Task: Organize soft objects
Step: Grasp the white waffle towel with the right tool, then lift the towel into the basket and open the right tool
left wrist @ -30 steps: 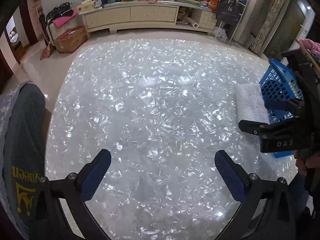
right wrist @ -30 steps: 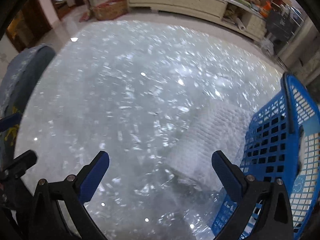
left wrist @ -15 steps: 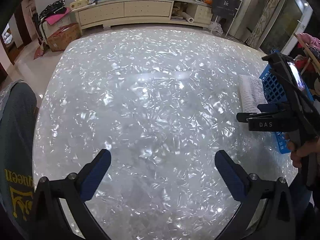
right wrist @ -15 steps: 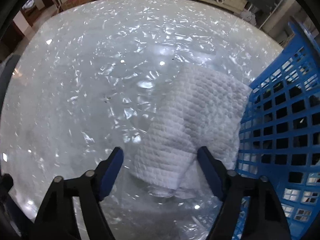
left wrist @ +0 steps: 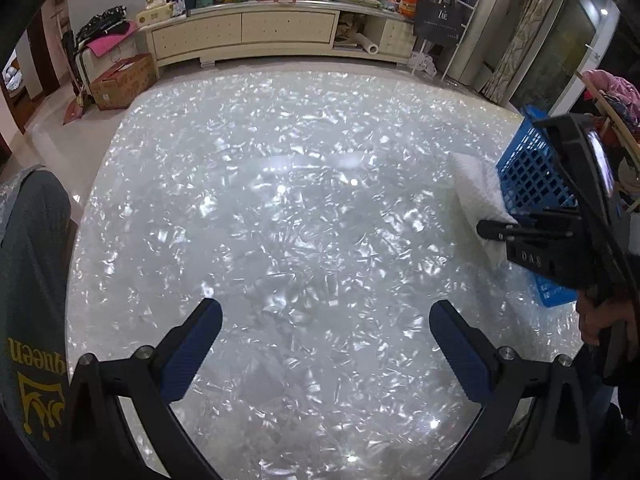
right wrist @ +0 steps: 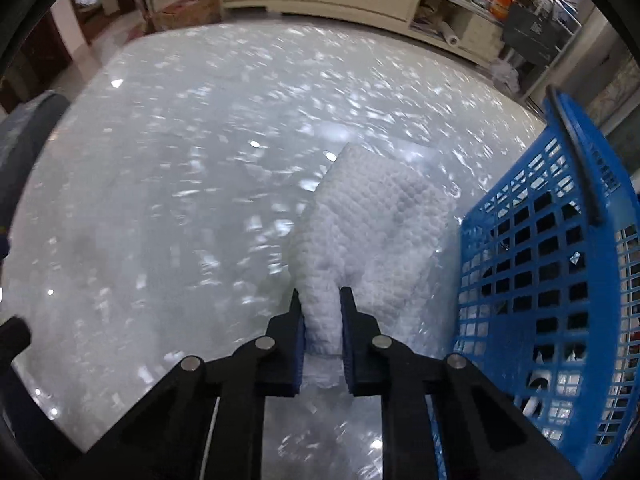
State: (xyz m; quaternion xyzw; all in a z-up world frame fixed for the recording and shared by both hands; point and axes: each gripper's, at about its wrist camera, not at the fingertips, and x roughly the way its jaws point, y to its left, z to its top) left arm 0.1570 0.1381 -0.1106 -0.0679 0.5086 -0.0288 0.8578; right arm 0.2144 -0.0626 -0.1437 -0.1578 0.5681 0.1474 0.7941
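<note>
Fingers of right gripper: pinching towel on desk, beside basket; pinch visible in right view only. Left gripper: fingers spread, empty, visible in left view only.

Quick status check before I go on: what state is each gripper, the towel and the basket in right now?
Right gripper: shut, fingers pinching the near end of the towel.
Left gripper: open, nothing between its fingers, over the bare table.
Towel: white, bunched, lying on the table beside the basket.
Basket: blue, upright at the table's right edge; contents hard to make out.
</note>
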